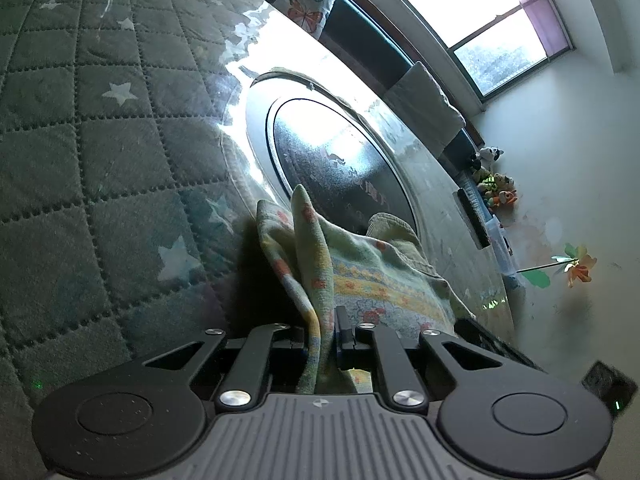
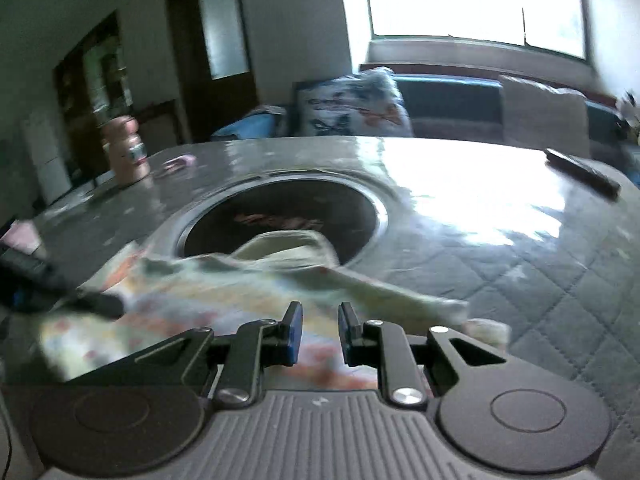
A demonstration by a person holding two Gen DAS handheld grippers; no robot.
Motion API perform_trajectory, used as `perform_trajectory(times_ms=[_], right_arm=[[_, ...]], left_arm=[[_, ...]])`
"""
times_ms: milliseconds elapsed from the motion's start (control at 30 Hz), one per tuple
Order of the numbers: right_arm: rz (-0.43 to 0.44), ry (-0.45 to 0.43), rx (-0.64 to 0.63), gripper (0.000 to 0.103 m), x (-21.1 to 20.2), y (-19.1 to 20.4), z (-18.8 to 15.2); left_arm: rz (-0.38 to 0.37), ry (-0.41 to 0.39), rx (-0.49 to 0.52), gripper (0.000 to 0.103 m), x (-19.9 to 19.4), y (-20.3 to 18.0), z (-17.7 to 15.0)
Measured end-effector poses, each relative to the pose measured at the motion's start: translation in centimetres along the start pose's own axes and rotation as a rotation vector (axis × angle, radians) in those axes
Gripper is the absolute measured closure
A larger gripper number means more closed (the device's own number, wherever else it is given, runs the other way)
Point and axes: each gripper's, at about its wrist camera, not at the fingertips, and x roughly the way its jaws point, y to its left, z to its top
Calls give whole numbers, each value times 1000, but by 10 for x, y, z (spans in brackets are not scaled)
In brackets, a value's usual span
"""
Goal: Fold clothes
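Soft, limp patterned garment (image 1: pixel 360 280) lies crumpled on the near quilted table (image 1: pixel 100 140), left gripper (image 1: pixel 324 336) pinching a fold, right gripper (image 2: pixel 320 320) spread above; probably light, best taken at an edge.

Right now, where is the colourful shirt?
The colourful shirt lies on the quilted table cover, next to the round dark plate in the table's middle. In the left wrist view, a fold of it is pinched in the left tongs.

likely a home living room: sofa (image 2: pixel 448 100), butterfly cushion (image 2: pixel 352 100), quilted table (image 2: pixel 540 248).
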Motion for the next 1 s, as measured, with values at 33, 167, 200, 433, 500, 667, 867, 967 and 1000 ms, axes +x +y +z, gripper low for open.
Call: perform_trajectory(times_ms=[33,167,200,433,500,667,867,967,1000], right_arm=[[-14,6,7,85,5,-5,1],[-55,26,22,86,19,-16,1],[-70,26,24,86,20,-18,0],[-123,11,32,86,7,-27,-7],[-133,11,13,86,1,-27,-11],[-152,19,13,86,-11,-30,-24],[-197,0,37,78,-24,-36,-33],[-211,-20,72,74,-29,-42,-35],[-215,-22,84,74,-29,-45,-35]], left_arm=[[1,0,3,91,0,0,0],[2,-1,9,91,0,-1,0],[2,-1,9,91,0,-1,0],[8,-3,18,91,1,-3,-1],[8,-3,18,91,1,-3,-1],[11,-3,26,91,2,-4,-1],[18,-2,35,90,3,-5,-1],[24,-4,46,90,3,-6,-1],[26,-4,49,90,2,-7,-1]])
